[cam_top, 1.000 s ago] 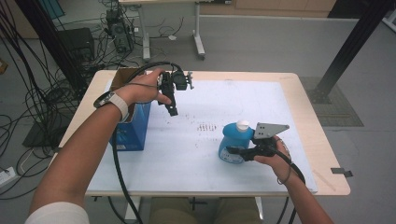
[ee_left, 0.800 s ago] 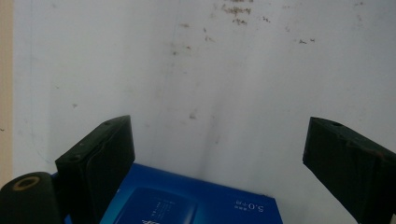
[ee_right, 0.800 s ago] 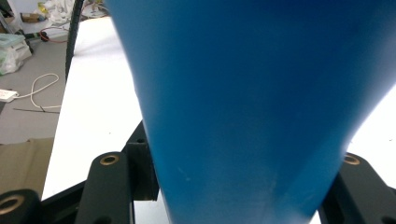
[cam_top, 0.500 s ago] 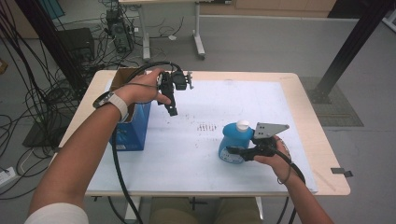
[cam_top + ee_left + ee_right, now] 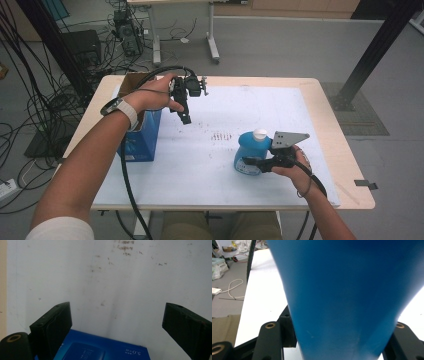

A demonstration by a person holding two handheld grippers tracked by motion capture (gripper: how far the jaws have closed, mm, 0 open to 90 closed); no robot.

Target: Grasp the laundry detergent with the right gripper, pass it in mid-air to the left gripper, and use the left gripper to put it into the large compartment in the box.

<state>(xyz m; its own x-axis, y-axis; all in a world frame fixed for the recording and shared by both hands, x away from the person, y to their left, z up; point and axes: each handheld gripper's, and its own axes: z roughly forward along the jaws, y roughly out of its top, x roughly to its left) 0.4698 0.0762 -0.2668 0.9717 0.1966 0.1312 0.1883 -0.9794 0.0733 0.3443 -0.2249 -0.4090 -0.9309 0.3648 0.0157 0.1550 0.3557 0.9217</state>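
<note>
Basically static over the last second: right gripper (image 5: 250,162) clamped on blue bottle (image 5: 250,150), lower right on the tabletop (image 5: 210,170); left gripper (image 5: 185,117) wide open, empty, upper left. Grasp looks settled.

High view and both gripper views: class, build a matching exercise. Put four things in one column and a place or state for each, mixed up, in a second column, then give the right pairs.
Things:
1. blue bottle
2. blue box
3. left gripper
4. right gripper

Places or states:
A. jaws wide apart with nothing between them, above the table
B. at the table's left edge, under the left forearm
C. shut on the bottle's body
D. upright on the white sheet, white cap on top

Pairs: 1-D, 2-B, 3-A, 4-C
</note>
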